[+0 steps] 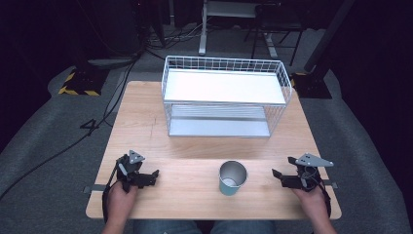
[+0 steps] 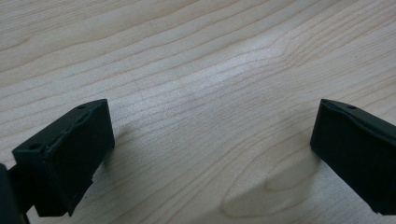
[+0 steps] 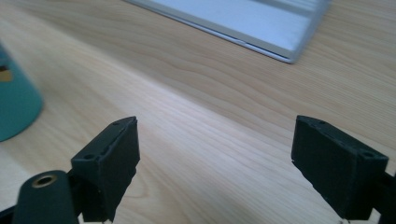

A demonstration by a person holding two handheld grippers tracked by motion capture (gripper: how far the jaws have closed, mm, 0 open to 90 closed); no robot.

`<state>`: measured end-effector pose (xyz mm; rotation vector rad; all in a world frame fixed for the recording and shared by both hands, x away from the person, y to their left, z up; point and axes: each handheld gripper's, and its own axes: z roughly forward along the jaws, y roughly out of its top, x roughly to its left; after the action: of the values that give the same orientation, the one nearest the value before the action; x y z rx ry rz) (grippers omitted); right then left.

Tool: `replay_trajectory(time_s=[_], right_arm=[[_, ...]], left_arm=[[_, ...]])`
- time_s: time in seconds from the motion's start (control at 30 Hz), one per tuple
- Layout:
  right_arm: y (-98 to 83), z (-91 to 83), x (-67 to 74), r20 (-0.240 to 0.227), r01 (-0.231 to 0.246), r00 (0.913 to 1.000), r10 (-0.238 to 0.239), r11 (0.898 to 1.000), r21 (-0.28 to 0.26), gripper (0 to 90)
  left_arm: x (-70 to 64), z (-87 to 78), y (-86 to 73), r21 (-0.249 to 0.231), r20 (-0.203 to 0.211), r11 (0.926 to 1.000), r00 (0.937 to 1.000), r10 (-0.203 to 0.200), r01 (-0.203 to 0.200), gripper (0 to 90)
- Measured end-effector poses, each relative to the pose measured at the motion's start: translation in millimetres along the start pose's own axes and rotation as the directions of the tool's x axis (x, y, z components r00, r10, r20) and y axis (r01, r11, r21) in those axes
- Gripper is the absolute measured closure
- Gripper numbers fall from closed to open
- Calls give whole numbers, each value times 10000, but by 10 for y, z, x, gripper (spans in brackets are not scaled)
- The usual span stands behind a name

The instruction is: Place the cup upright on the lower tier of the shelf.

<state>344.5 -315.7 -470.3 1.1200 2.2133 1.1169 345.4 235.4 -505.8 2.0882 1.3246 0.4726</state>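
Note:
A teal cup [image 1: 232, 178] with a shiny metal inside stands upright near the front edge of the wooden table [image 1: 141, 122], between my two hands. My left gripper [image 1: 152, 176] rests low at the front left, open, with bare wood between its jaws [image 2: 212, 140]. My right gripper [image 1: 278, 176] sits at the front right, open too, pointing toward the cup. In the right gripper view the cup [image 3: 14, 109] shows at the left edge, apart from the gripper [image 3: 215, 163].
A white wire rack [image 1: 226, 95] with an upper shelf and a lower shelf stands at the back middle of the table; its base corner [image 3: 289, 42] shows in the right gripper view. Cables and stands lie on the floor beyond.

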Motion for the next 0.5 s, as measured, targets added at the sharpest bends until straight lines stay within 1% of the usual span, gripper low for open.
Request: replay_trajectory(time_s=[0.07,0.1,0.13,0.17,0.23,0.27,0.33,0.37,0.4,0.43,0.5], right_arm=[[41,29,114,-436,396,9983,-396,9992,-8,159],[41,29,114,-436,396,9983,-396,9992,-8,159],[73,36,193,-713,600,9956,-605,9982,-85,159],[73,36,193,-713,600,9956,-605,9982,-85,159],[97,33,246,-925,660,9934,-673,9977,-177,159],[121,28,302,-1170,702,9904,-732,9971,-299,159],[144,22,355,-1362,759,9874,-803,9964,-368,159],[144,22,355,-1362,759,9874,-803,9964,-368,159],[166,20,409,-1599,794,9834,-857,9958,-455,159],[166,20,409,-1599,794,9834,-857,9958,-455,159],[191,19,473,-1788,893,9791,-965,9949,-477,159]], left_arm=[[0,0,0,1,1,10000,10000,4,-4,1],[0,0,0,1,1,10000,10000,4,-4,1],[0,0,0,-1,-1,10000,10000,3,-3,1],[0,0,0,-1,-1,10000,10000,3,-3,1],[0,0,0,-2,1,10000,10000,2,-2,1],[0,0,0,2,2,10000,10000,2,-2,1],[0,0,0,1,1,10000,10000,0,0,1],[0,0,0,1,1,10000,10000,0,0,1],[0,0,0,-1,2,10000,10000,1,-1,1],[0,0,0,-1,2,10000,10000,1,-1,1],[0,-1,0,11,0,10000,10000,-6,6,1]])
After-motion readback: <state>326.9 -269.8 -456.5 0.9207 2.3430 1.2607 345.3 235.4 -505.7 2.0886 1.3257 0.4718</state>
